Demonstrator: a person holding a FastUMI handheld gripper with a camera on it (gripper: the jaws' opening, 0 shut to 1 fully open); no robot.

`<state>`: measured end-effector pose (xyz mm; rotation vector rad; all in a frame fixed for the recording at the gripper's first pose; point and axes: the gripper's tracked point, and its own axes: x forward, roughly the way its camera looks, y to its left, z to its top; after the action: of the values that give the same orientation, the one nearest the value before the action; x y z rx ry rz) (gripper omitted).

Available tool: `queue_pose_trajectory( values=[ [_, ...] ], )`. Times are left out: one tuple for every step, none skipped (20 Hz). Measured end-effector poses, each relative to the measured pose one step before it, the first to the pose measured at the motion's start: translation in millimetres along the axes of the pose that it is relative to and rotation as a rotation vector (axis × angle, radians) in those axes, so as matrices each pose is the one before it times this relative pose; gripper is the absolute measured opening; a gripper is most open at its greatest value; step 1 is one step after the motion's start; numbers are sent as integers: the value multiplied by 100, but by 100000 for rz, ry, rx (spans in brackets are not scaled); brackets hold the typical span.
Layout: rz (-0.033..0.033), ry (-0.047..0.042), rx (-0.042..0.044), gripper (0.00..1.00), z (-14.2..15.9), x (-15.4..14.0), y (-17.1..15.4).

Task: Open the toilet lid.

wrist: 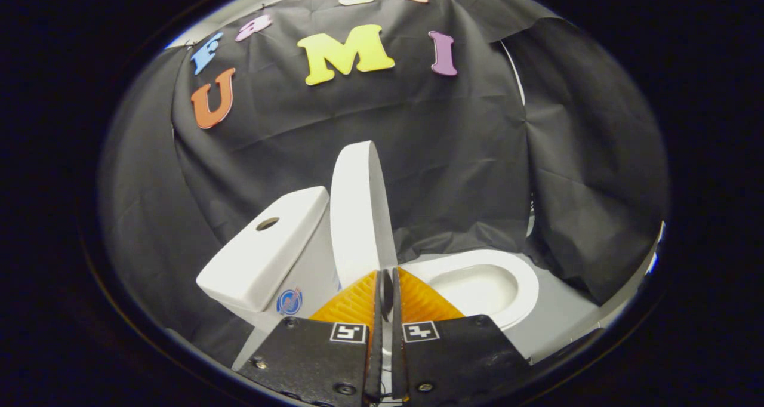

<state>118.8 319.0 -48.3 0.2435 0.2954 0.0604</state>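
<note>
The gripper has its fingers pressed together on the lower edge of the lid, which stands upright. The tank is left of it, the open seat right.

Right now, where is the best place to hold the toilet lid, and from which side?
Hold the toilet lid at its thin edge, low down, coming edge-on from the bowl side. The lid stands nearly upright beside the tank, so only its rim fits. The tongs seem closed on it there already.
</note>
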Motion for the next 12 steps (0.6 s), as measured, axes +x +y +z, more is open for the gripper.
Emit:
queue_pose_trajectory(
  values=[
    [567, 148, -292, 9, -37, -48, 527],
    [295, 35, -501, 9, -120, 112, 280],
    [182, 34, -700, 9, -156, 5, 323],
    [91, 29, -1062, 10, -83, -65, 477],
    [100, -147, -919, 10, -88, 142, 493],
    [289, -120, -877, 10, 40, 137, 401],
    [411, 74, -783, 10, -90, 275, 462],
    [444, 108, -725, 10, -161, 183, 399],
    [321, 147, -617, 10, -109, 55, 391],
    [21, -11, -697, 11, -222, -108, 461],
    [-82, 96, -811, 11, -49, -89, 410],
    [125, 313, -684, 11, -195, 142, 297]
  ],
)
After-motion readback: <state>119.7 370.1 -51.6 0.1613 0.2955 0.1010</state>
